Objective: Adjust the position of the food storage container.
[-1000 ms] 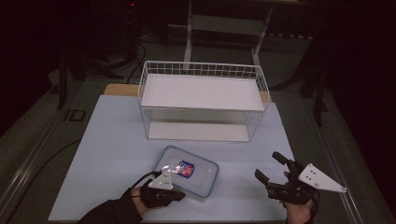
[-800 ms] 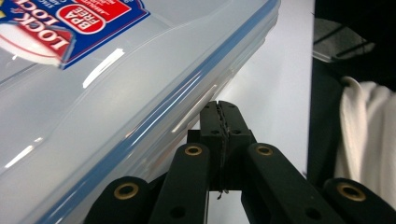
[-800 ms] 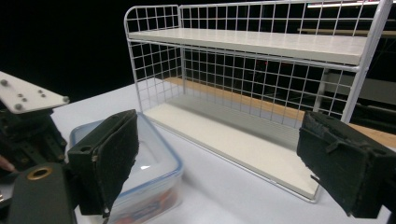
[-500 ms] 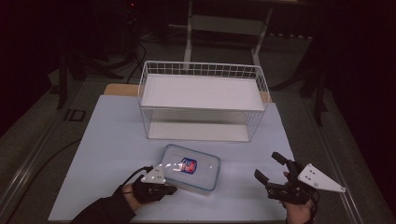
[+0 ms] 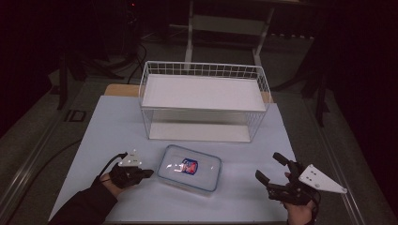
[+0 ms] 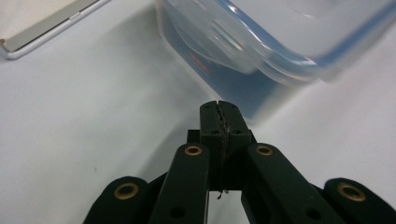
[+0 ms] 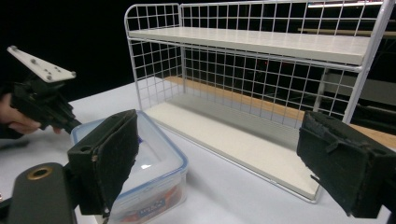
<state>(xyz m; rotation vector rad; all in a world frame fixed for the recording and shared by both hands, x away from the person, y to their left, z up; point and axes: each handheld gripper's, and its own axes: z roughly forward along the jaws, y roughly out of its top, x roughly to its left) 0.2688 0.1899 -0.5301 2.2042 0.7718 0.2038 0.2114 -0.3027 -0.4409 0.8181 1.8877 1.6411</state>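
Dim room surrounding a pale tabletop [image 5: 117,117], I am holding my left gripper [image 5: 149,173] with jaws pressed together on nothing, just beside the lidded plastic container [image 5: 190,167]. My right gripper [image 5: 270,168] is gaping wide, empty. Container's long axis is running left-right, slightly skewed, before the wire shelf rack [image 5: 204,101].

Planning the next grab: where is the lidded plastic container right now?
In the high view the container lies on the table's near middle, between both grippers, just before the wire shelf rack.
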